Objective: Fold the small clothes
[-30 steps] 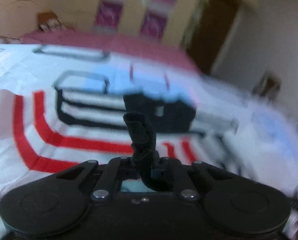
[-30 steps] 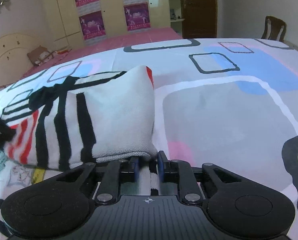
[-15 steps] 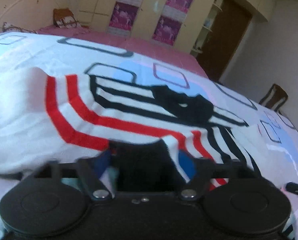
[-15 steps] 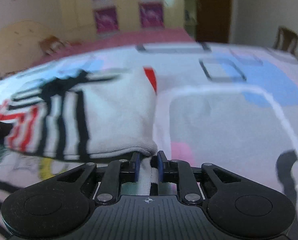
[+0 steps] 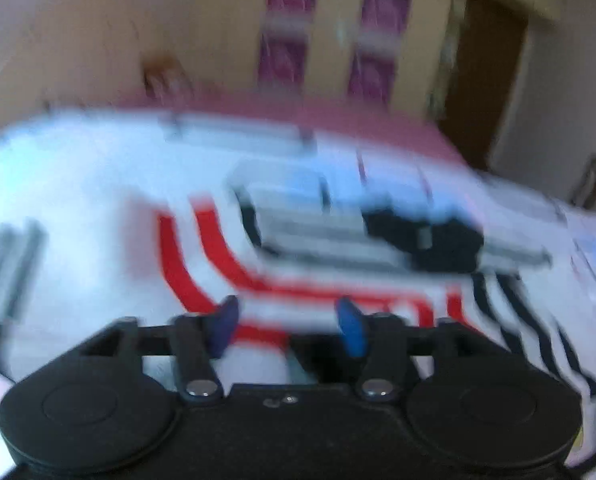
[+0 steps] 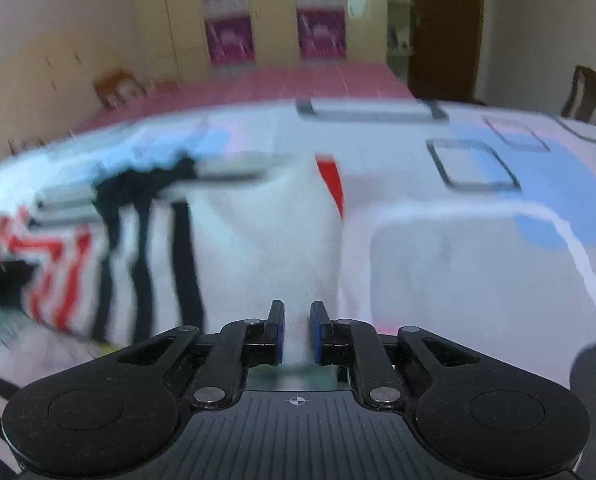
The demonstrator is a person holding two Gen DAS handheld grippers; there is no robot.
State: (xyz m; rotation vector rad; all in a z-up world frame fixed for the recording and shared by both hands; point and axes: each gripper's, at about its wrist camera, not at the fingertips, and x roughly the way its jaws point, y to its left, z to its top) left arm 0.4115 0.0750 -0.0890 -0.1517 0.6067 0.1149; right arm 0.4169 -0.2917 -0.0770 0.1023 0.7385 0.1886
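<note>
A wide bed (image 6: pixel 478 264) is seen under both cameras, covered by a sheet printed with blue patches and dark outlined squares, and a pink cover lies at its far end. Behind it stand a pale cupboard wall with purple posters (image 6: pixel 229 32), a dark wooden door (image 6: pixel 446 28) and a chair (image 6: pixel 590 92) at the right. On the sheet lies the garment (image 6: pixel 257 240), a small white knit piece with red and black stripes and a black patch, already doubled over in part. It is judged to be light, soft and limp, so that it will sag and slide wherever it is not held; a hold is best taken at a hem or corner, with both layers pinched together. The right gripper (image 6: pixel 297 332) is seen at the near edge of the garment, with its fingers nearly pressed together and white cloth caught between them. The left gripper (image 5: pixel 287 326) is held over the striped side, its fingers spread wide and nothing held between them. Both views are blurred, so finer creases cannot be made out.
</note>
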